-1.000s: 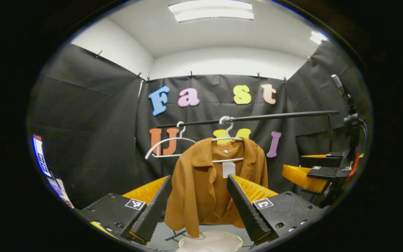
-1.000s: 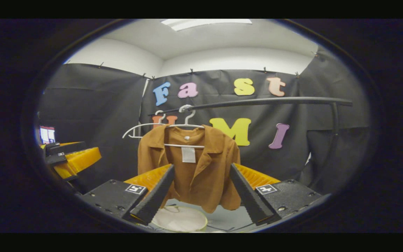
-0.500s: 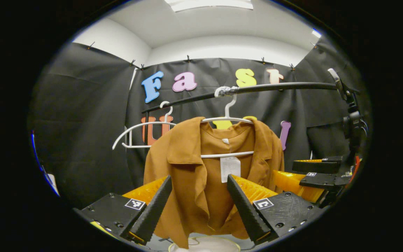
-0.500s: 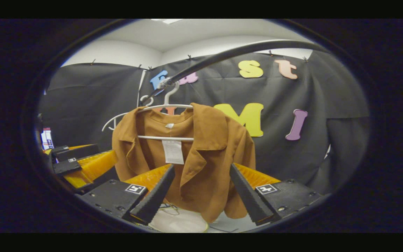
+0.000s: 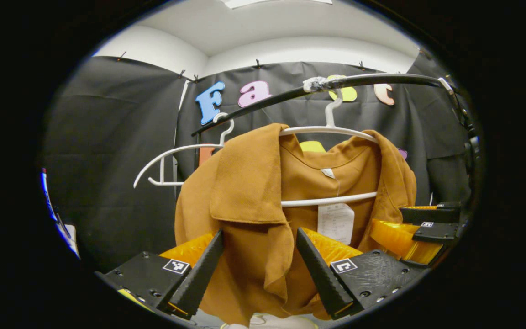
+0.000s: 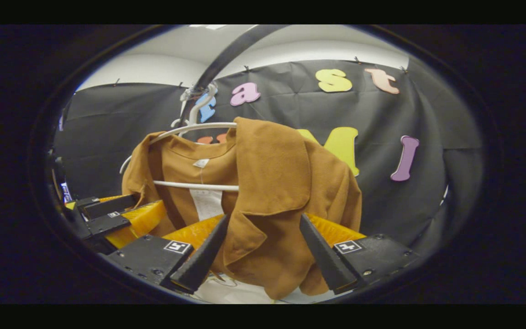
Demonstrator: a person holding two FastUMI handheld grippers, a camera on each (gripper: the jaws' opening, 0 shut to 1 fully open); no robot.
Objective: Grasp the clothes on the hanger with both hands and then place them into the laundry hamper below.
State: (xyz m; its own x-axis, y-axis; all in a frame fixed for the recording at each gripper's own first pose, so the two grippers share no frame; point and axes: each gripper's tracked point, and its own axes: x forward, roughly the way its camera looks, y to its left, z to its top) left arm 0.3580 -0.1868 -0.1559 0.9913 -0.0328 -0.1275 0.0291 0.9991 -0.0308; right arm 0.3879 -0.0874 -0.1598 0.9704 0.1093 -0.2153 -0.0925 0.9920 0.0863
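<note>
- Directly ahead of both tools hangs the brown jacket (image 5: pixel 263 219) on a white hanger (image 5: pixel 329 132), whose hook sits on the black rail (image 5: pixel 372 81); the garment is draped open-fronted, collar flaps turned outward, body falling straight down (long axis vertical).
- Left hand-held gripper (image 5: pixel 258 265): fingers spread wide, pinching nothing. The jacket's lapel on that side falls between them in the left gripper view; whether cloth touches either finger cannot be told.
- Right hand-held gripper (image 6: pixel 263 256): likewise spread, closed on nothing. In the right gripper view the other collar flap and front panel (image 6: pixel 272 183) lie between its fingers, near their tips.
- Governing relation: the jacket lies forward of each tool and centred in its gap, one tool to each side of the front opening, so each faces its own lapel. Neither looks clearly nearer (the left tool's front edge shows at the left of the right gripper view, level with the jacket's sleeve).
- Judgement: the step in hand is the two-handed grasp; it calls for a short advance and a closing of each pair of fingers on cloth, clear of the hanger's crossbar (image 6: pixel 197 186).
- Below the hem, a pale rounded rim (image 5: pixel 272 322) shows at the bottom edge, probably the laundry hamper, lying underneath the garment.
- An empty second hanger (image 5: pixel 176 157) hangs farther along the rail, apart from the jacket.
</note>
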